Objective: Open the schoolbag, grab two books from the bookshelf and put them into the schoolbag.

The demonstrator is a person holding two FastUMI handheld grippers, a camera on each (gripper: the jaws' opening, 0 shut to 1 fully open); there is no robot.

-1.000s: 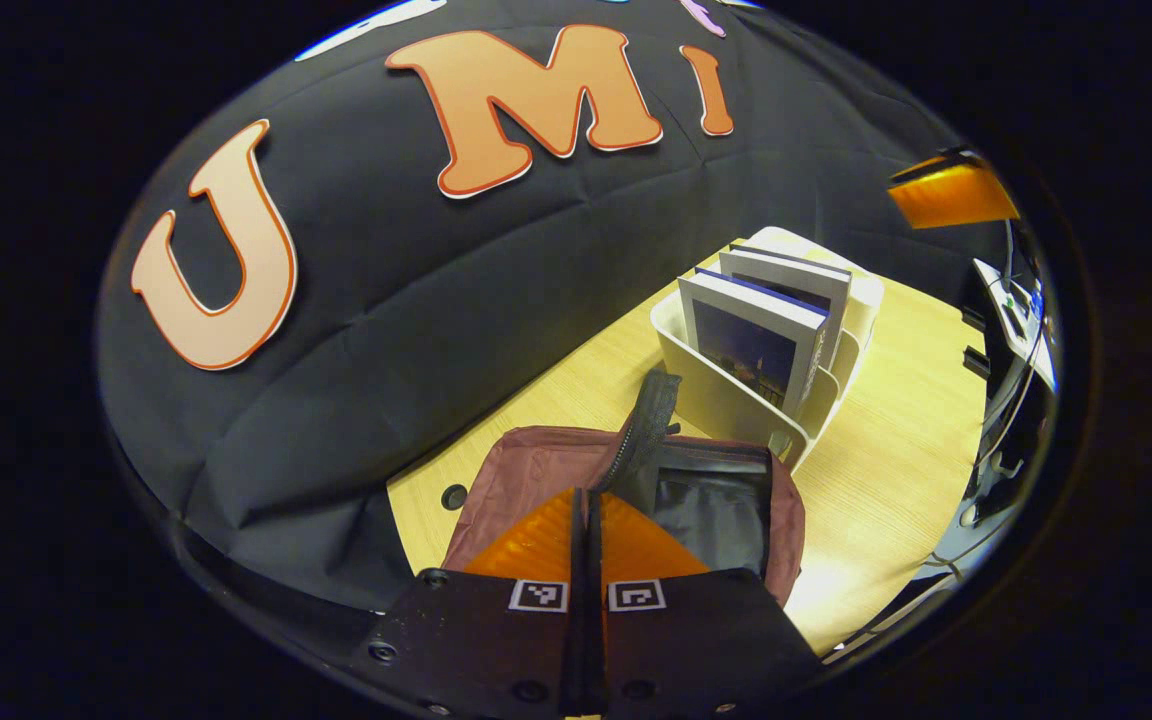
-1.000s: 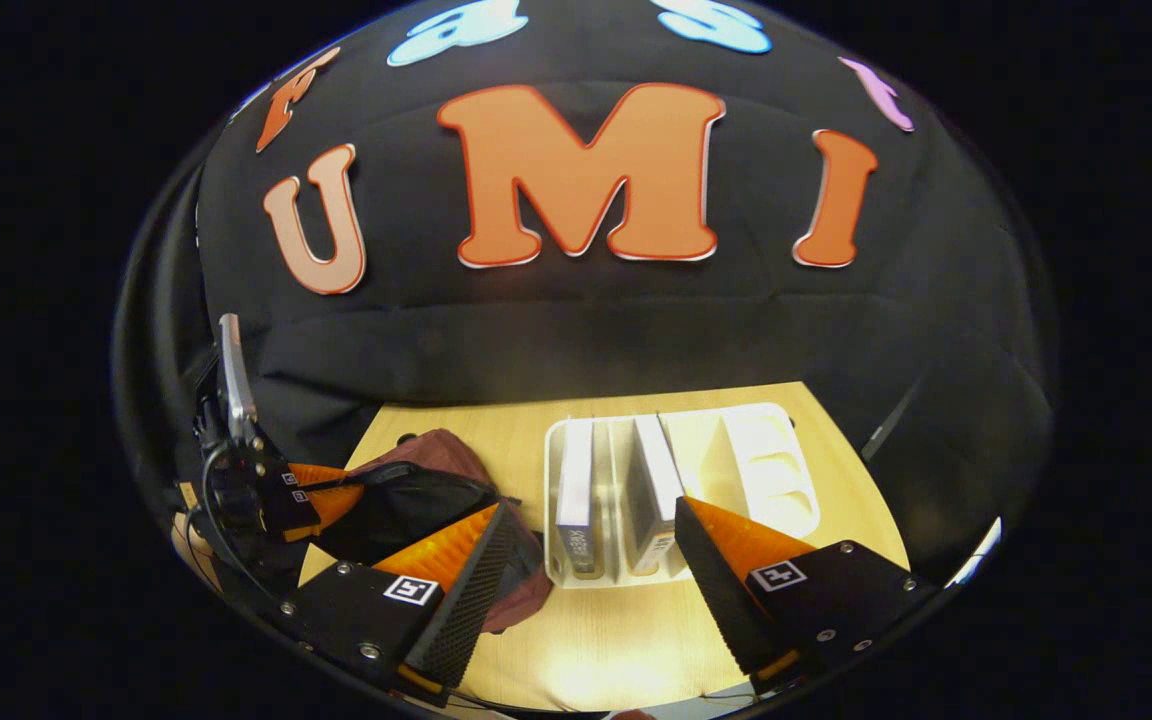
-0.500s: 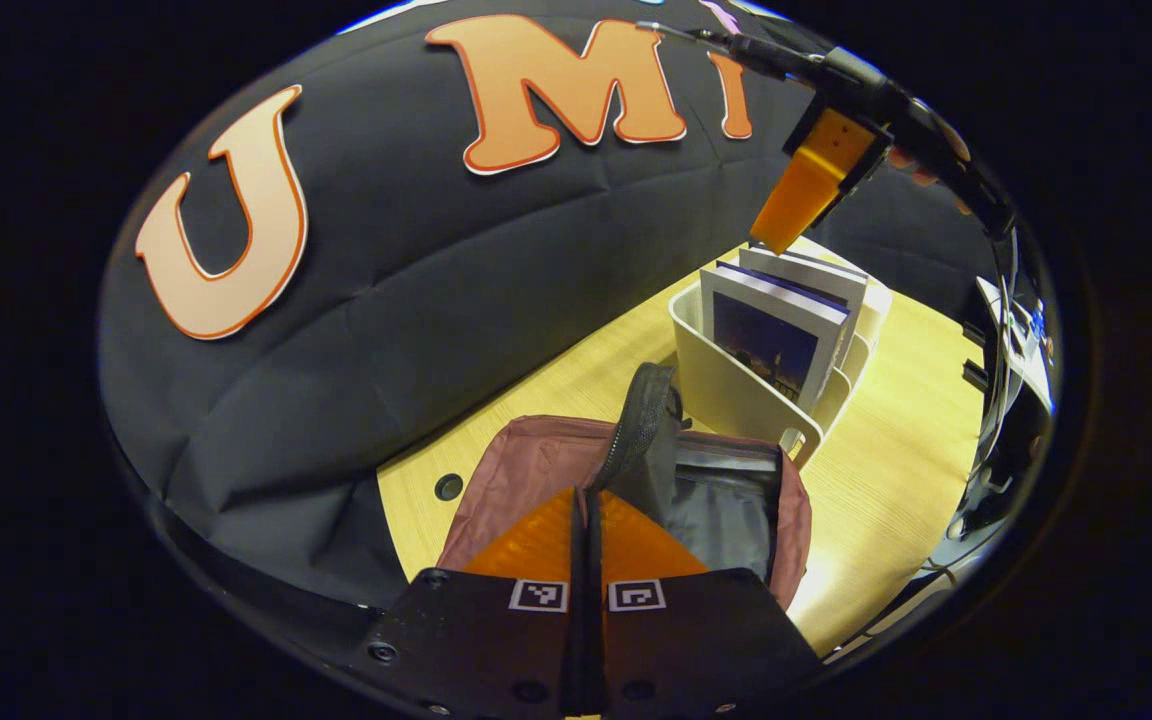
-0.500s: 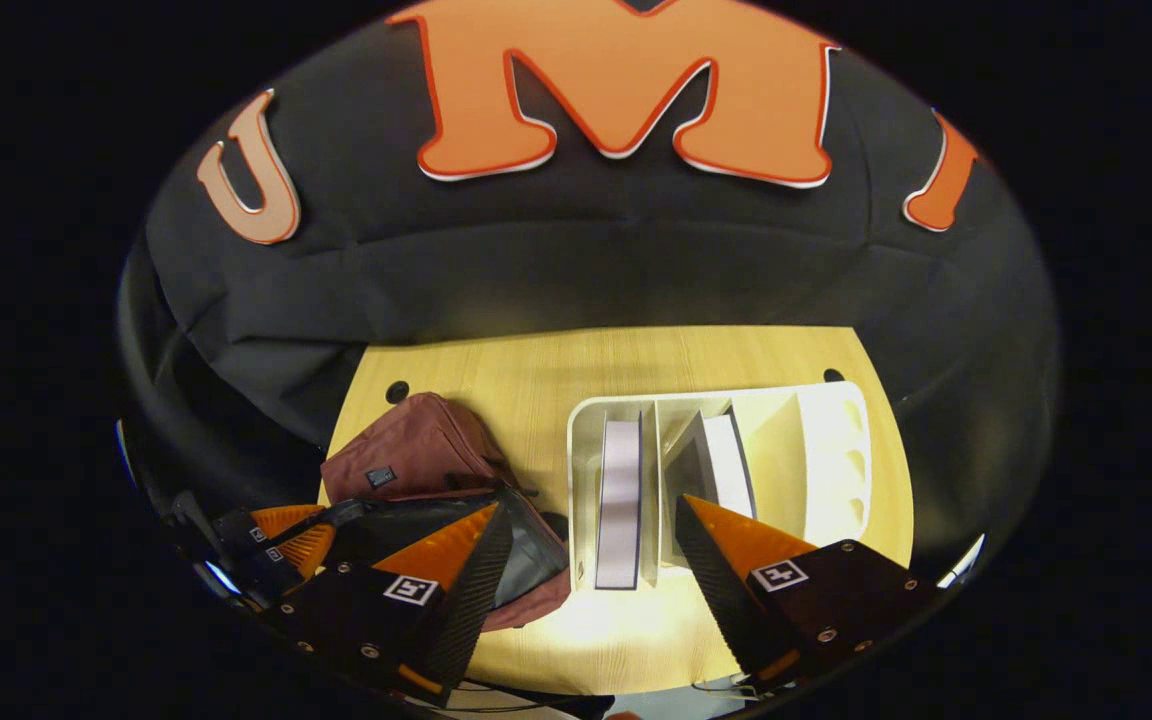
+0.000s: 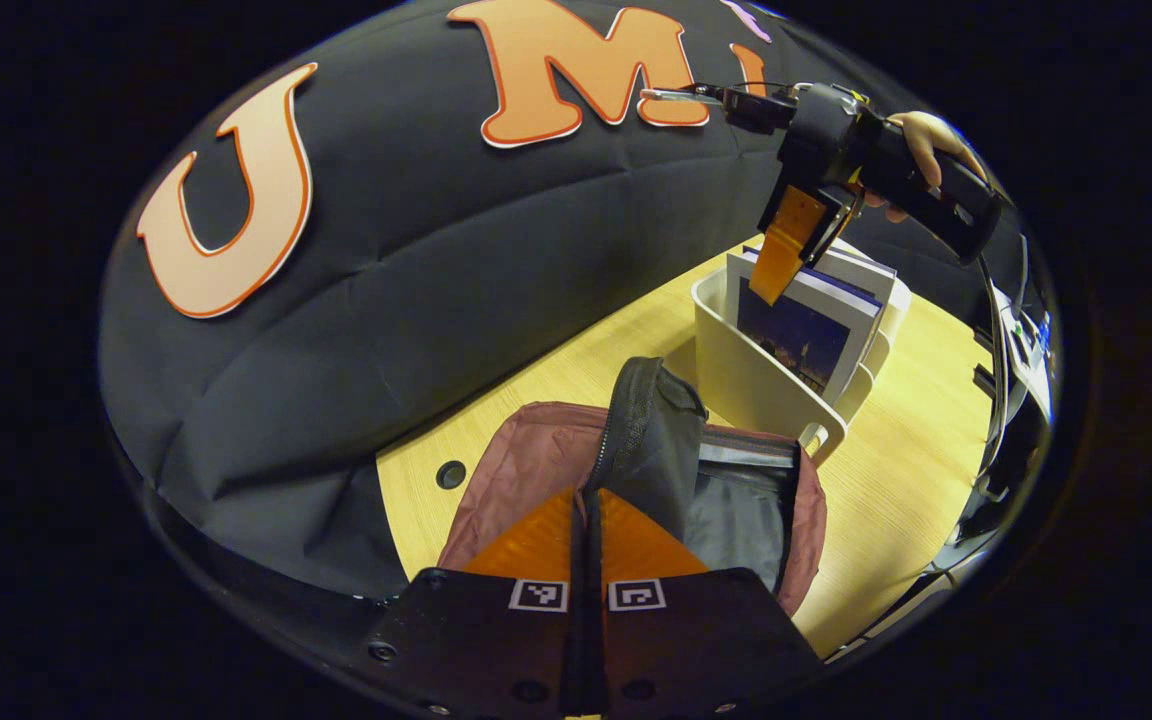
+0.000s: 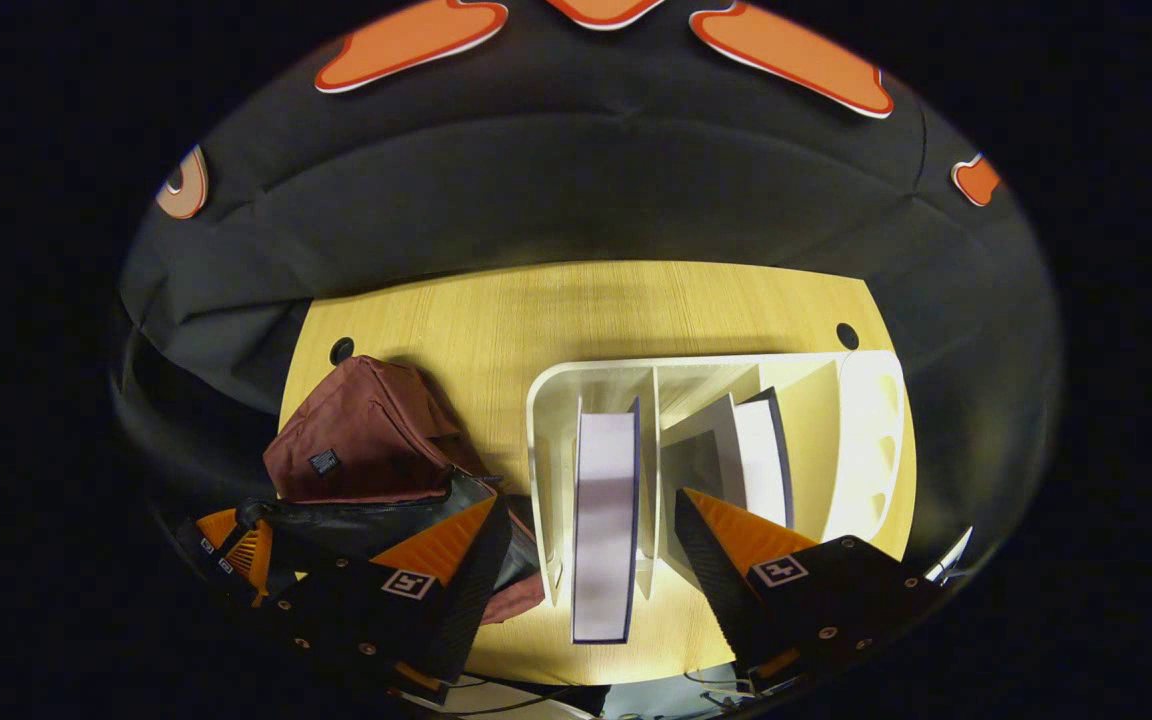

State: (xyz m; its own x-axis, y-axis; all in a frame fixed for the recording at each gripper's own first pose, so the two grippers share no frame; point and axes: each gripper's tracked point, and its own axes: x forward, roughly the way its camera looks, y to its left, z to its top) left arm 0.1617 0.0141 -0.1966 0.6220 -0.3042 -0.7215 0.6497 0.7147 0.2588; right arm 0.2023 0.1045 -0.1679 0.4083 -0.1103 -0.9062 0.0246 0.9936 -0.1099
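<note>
1. The step in hand was the fetching of the first book: the schoolbag (image 5: 626, 480) lay open on the worktop (image 6: 586, 310) toward its left edge, just beside the white bookshelf (image 6: 716, 380), and both books were in the shelf's slots.
2. The left hand-held gripper (image 5: 586, 520) was closed, its fingers pinched on the bag's black zipper flap (image 5: 651, 430) and lifting it so the mouth gaped.
3. The right hand-held gripper (image 6: 586, 540) was spread wide and empty, poised above the nearer book (image 6: 604, 520), one finger on either side of its top edge.
4. The second book (image 6: 761, 450) leaned in the next slot, toward the worktop's right edge.
5. Next, I judged, the right hand-held gripper had to drop a little, close on that book's top edge and lift it straight up clear of the dividers.
6. Compared with a second ago, the right hand-held gripper had advanced over the shelf and tipped downward; the flap was raised higher.
</note>
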